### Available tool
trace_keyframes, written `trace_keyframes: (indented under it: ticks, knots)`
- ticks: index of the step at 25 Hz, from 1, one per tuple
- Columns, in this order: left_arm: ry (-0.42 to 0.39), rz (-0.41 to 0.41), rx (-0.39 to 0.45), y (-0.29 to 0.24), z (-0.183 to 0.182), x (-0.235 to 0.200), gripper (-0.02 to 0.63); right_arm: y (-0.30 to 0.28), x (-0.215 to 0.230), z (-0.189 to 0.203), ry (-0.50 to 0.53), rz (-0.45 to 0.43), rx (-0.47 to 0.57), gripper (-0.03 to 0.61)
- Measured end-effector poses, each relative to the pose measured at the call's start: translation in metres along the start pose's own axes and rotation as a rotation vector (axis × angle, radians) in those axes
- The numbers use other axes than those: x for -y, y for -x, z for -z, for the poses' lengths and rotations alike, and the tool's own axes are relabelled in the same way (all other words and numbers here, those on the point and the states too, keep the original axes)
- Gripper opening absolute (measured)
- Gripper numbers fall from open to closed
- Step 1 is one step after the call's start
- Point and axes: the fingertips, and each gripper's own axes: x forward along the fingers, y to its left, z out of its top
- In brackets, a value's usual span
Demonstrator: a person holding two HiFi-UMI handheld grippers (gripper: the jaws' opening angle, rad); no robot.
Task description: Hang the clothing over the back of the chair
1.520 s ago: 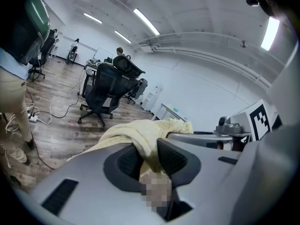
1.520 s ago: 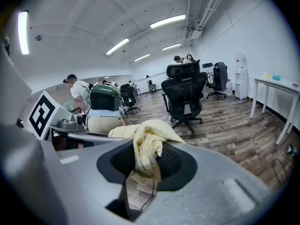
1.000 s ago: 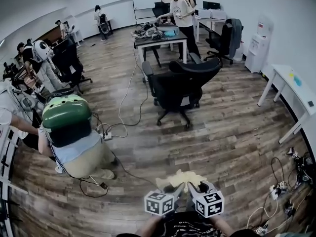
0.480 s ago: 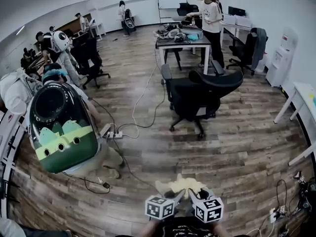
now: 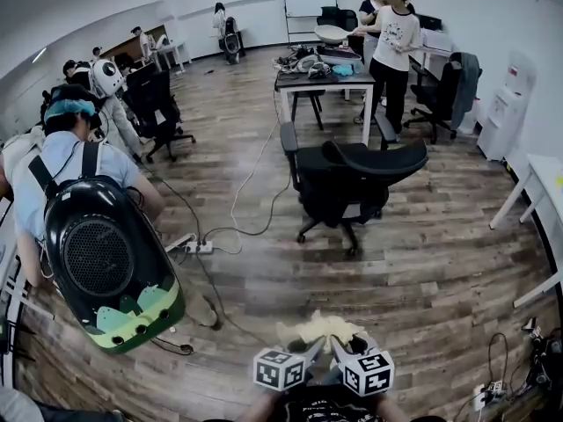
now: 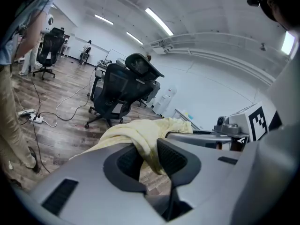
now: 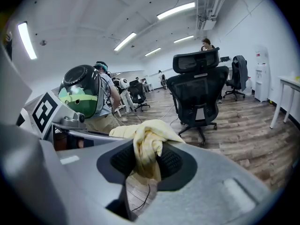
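A pale yellow piece of clothing (image 5: 323, 329) hangs bunched between my two grippers at the bottom of the head view. My left gripper (image 5: 308, 352) is shut on one fold of the clothing (image 6: 140, 137), and my right gripper (image 5: 341, 350) is shut on another fold of the same garment (image 7: 147, 146). The black office chair (image 5: 347, 181) stands ahead in the middle of the room, its backrest toward me, well apart from both grippers. It also shows as the black chair (image 6: 117, 90) in the left gripper view and the black chair (image 7: 197, 90) in the right gripper view.
A person wearing a black and green backpack (image 5: 106, 271) stands close on the left. Cables and a power strip (image 5: 198, 247) lie on the wood floor between that person and the chair. A cluttered desk (image 5: 321, 69) with people beside it stands behind the chair. White tables (image 5: 541, 183) line the right.
The chair has come slightly nearer in the head view. The person with the backpack has turned, showing the pack's black back. Both grippers keep their hold on the clothing.
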Motion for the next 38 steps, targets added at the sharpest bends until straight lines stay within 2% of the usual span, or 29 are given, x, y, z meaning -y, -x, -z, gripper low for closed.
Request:
trace_keyframes:
  ticks: [8,25,32,38]
  knots:
    - [-0.029,-0.011,0.034,-0.038,-0.04,0.01,0.087,-0.004,0.041,-0.038,0.023,-0.012,0.031,0.107]
    - [-0.061,0.017,0.078,-0.113,-0.101,0.024,0.089,-0.014,0.118,-0.093,0.071,-0.012,0.061,0.107]
    - [-0.101,0.05,0.091,-0.115,-0.128,0.034,0.089,-0.009,0.123,-0.118,0.088,0.003,0.107,0.107]
    - [-0.17,0.104,0.114,-0.115,-0.153,0.049,0.089,0.004,0.126,-0.145,0.127,0.024,0.164,0.107]
